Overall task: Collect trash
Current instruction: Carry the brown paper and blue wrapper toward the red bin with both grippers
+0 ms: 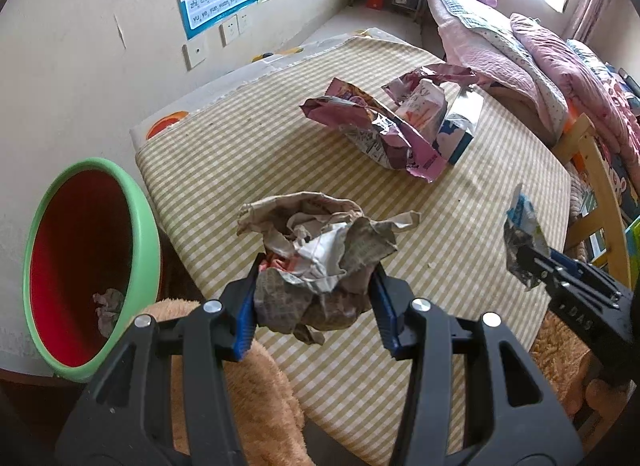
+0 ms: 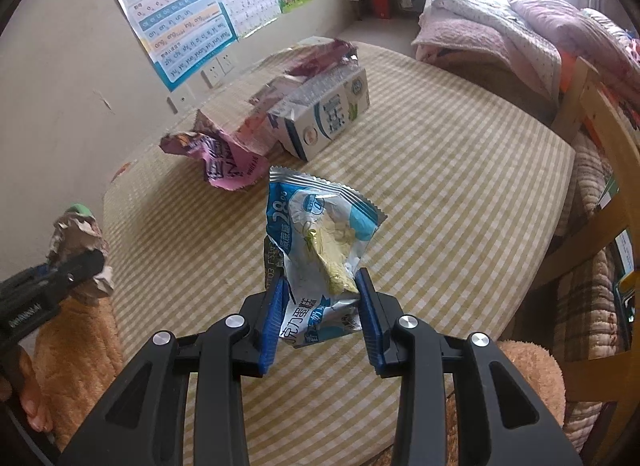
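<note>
My left gripper (image 1: 316, 286) is shut on a crumpled ball of newspaper (image 1: 316, 250), held over the near edge of the checked table (image 1: 240, 153). My right gripper (image 2: 322, 298) is shut on a blue and white snack wrapper (image 2: 320, 238), lifted above the table; the same wrapper (image 1: 522, 238) shows at the right of the left wrist view. The newspaper ball (image 2: 80, 254) appears at the left edge of the right wrist view. A torn pink snack bag (image 1: 372, 121) and a white and blue milk carton (image 2: 328, 117) lie at the far middle of the table.
A green bin with a red inside (image 1: 92, 266) stands left of the table by the wall, with a scrap of paper at its bottom. A tan plush cushion (image 1: 240, 386) sits below the near edge. A wooden chair (image 1: 596, 185) and a bed with pink quilts (image 1: 540, 57) lie right.
</note>
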Available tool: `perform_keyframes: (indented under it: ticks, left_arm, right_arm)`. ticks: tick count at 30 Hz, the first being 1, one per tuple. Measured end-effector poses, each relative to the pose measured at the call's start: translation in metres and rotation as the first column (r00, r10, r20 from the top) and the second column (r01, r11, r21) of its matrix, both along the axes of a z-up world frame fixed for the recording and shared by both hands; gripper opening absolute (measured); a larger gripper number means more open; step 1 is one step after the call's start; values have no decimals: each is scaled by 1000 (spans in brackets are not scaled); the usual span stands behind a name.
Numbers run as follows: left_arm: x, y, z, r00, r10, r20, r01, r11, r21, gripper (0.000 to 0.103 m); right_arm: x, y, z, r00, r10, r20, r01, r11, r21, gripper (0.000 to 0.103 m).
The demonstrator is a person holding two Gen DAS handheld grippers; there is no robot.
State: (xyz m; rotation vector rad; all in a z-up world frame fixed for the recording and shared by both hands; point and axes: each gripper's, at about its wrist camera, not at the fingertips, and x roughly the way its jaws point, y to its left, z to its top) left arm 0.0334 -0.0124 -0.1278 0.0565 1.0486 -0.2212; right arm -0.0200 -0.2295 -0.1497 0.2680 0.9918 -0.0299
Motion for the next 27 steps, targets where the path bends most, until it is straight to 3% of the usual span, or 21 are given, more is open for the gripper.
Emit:
perform_keyframes:
  ticks: [20,27]
  left_arm:
    - [-1,30,4,999,37,14,-36,997,-66,47]
    - [-4,50,19,996,67,60,-63,995,-74,47]
  right_arm:
    - [2,54,53,992,96,87,-98,995,22,34]
    - [5,66,67,987,111,112,-113,994,10,34]
